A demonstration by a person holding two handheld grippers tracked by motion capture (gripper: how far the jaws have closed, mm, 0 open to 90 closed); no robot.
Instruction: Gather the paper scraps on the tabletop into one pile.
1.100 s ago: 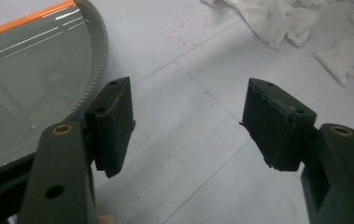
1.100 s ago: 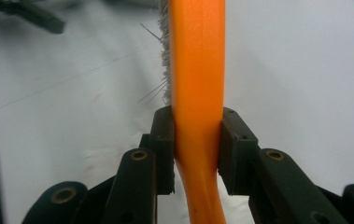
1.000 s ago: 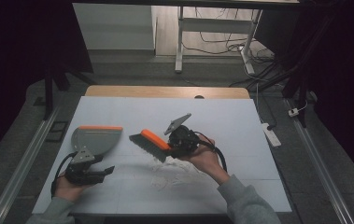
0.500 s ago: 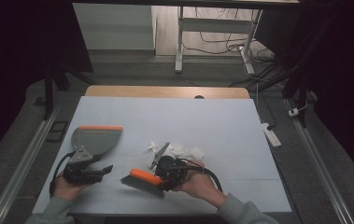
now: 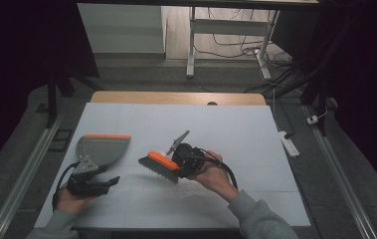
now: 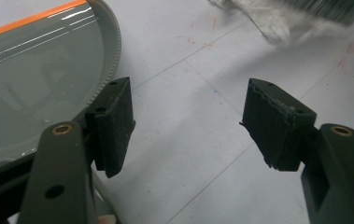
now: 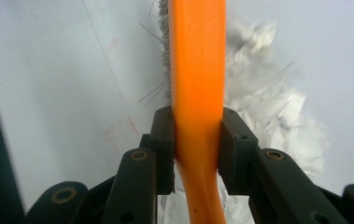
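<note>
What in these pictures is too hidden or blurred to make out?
- High view: the white scraps, mostly hidden behind the brush.
- Left gripper view: brush bristles blurred, cut off by the top edge; dustpan cut off at left.
- Right gripper view: brush handle hides part of the blurred paper scraps.

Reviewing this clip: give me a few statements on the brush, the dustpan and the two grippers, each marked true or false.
1. The right gripper is clamped on the orange brush. True.
2. The left gripper has its jaws shut on the dustpan's rim. False: its jaws stand open with bare table between them, and the dustpan lies beside one jaw.
3. Crumpled white scraps lie on the table next to the brush bristles. True.
4. The dustpan is grey with an orange front edge. True.
5. The brush lies inside the dustpan. False: in the high view it is apart from the dustpan, to its right over the white table.
</note>
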